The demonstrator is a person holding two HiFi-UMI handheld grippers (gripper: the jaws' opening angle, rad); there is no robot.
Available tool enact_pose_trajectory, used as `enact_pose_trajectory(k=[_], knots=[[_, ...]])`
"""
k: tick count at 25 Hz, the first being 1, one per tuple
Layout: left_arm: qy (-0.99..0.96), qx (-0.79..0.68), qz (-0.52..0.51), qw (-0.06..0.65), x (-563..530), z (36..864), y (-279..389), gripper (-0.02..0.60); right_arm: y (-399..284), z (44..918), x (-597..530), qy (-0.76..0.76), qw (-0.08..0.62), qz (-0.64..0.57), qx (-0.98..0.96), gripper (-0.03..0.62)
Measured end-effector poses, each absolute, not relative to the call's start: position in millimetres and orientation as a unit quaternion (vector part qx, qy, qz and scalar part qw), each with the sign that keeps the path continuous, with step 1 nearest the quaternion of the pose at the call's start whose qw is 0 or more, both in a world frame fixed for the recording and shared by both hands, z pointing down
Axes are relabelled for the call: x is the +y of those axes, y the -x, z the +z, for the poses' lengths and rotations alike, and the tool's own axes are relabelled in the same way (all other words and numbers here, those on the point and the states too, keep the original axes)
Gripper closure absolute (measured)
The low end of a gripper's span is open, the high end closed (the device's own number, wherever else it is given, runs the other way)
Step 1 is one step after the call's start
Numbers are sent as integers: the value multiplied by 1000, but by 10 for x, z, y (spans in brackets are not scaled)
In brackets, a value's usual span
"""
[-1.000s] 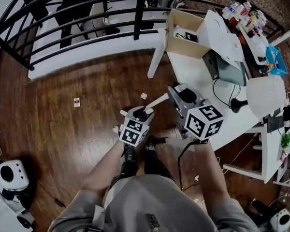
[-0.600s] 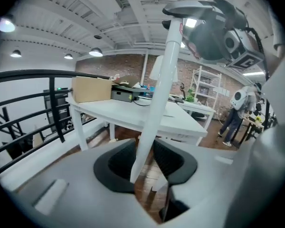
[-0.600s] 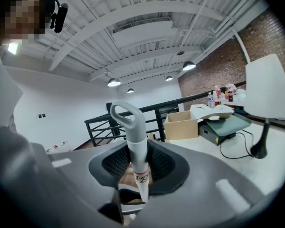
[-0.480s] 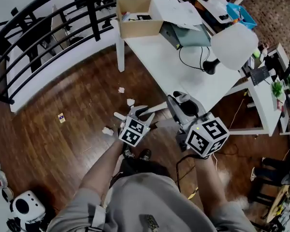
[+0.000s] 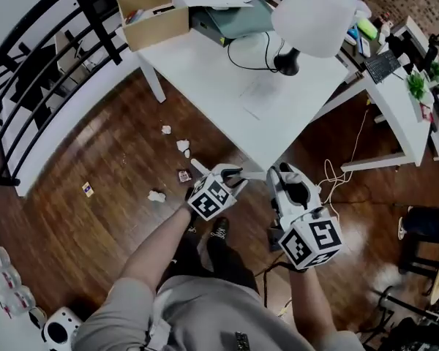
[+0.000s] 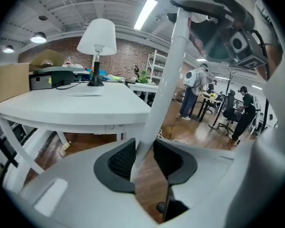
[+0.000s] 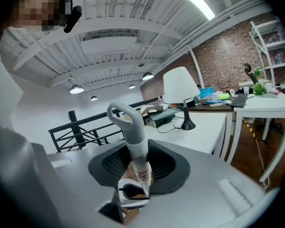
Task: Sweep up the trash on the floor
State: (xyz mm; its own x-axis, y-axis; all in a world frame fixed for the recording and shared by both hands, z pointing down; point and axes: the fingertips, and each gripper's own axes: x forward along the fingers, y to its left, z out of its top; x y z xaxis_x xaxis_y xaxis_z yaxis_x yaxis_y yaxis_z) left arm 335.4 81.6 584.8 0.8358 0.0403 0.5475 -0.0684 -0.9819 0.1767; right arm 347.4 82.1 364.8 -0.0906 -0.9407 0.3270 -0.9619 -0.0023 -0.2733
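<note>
Nearest: left claw (image 6: 143, 159), jaws just closed in and clamped on a white pole (image 6: 164, 89). Right claw (image 7: 135, 167) clamped on a loop-ended handle (image 7: 133, 127). Likely broom and dustpan, though no brush or pan in view.

Just beyond the left claw, on the dark wood floor (image 5: 110, 159) and apart from both claws: crumpled paper scraps (image 5: 156, 195), one off to the left, two more further out near the leg at the bench's (image 5: 227, 86) near-left corner. Further left, toward the floor's railing edge, a small yellow card (image 5: 87, 189).

No sweeping done so far, judging by trash scattered loose. Left to do, seemingly everything: lowering the tools, gathering the scraps, lifting them away.
</note>
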Motion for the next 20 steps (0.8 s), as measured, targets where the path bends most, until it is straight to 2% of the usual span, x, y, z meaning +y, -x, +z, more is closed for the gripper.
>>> enact_pose_trajectory(k=[9, 13, 20], knots=[[-951, 49, 296, 79, 578, 6493, -3575, 451, -3576, 4319, 763, -739, 21, 237, -630, 496], [-943, 87, 311, 86, 618, 6745, -3297, 451, -3295, 4562, 695, -754, 22, 262, -602, 491], [-936, 90, 320, 116, 517, 6816, -2435, 453, -2587, 4652, 475, -737, 16, 297, -607, 490]])
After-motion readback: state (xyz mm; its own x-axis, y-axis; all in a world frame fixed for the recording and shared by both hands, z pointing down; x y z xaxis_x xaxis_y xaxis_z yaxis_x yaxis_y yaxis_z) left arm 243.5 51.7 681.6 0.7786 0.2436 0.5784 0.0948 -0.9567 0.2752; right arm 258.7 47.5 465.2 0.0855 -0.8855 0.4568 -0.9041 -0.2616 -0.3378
